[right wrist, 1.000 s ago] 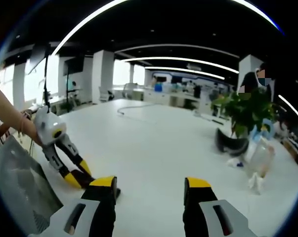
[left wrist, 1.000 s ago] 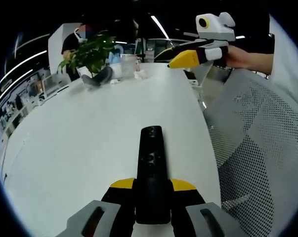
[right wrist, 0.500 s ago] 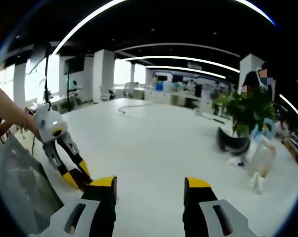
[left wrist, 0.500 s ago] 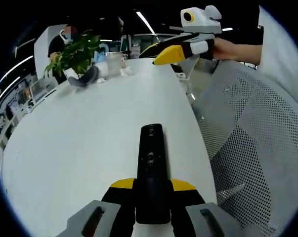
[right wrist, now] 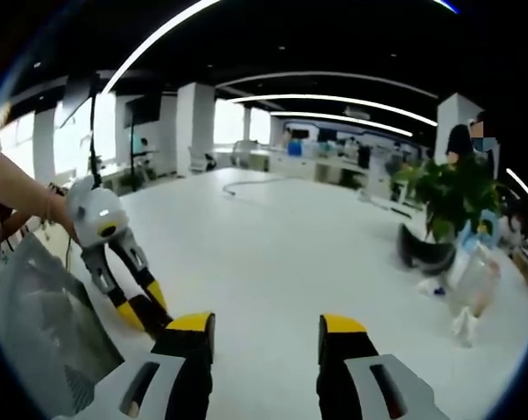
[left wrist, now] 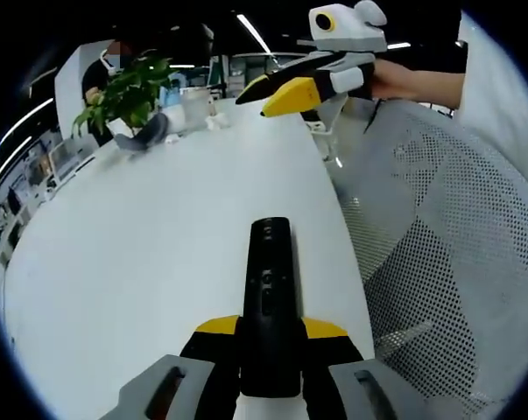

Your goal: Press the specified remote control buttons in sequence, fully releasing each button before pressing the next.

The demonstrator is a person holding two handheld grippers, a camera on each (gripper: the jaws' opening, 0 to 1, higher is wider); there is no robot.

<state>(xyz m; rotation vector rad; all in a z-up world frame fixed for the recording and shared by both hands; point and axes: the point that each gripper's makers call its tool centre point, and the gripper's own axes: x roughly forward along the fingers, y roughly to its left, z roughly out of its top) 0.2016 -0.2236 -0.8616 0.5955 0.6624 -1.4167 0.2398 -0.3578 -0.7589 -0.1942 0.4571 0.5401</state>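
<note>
Two grippers were in my hands, and no button had a tip on it at this moment. My left gripper (left wrist: 269,350) was clamped on the long black plastic remote control (left wrist: 270,297), with a yellow-tipped jaw tight against each side of it. The remote pointed away from me, over the big white table (left wrist: 158,227), with its buttons facing up. I could not tell if its far end touched the table or floated just above it. My right gripper (left wrist: 277,87) was up in the air, well apart from the remote, beyond its far end and a little to the right. In the right gripper view its two jaws stood apart with nothing between them (right wrist: 265,324), and the left gripper (right wrist: 145,306) showed low down beside them. I could not tell from the remote if any button had been pushed yet, because nothing on it lit up or showed a change. So I think most of the job was still left: bring a right jaw tip down on the first button, lift it all the way off, then do the next one. A green leafy plant in a pot (left wrist: 128,92) sat far off at the back of the table, and a white mesh chair (left wrist: 439,245) was on my right.
</note>
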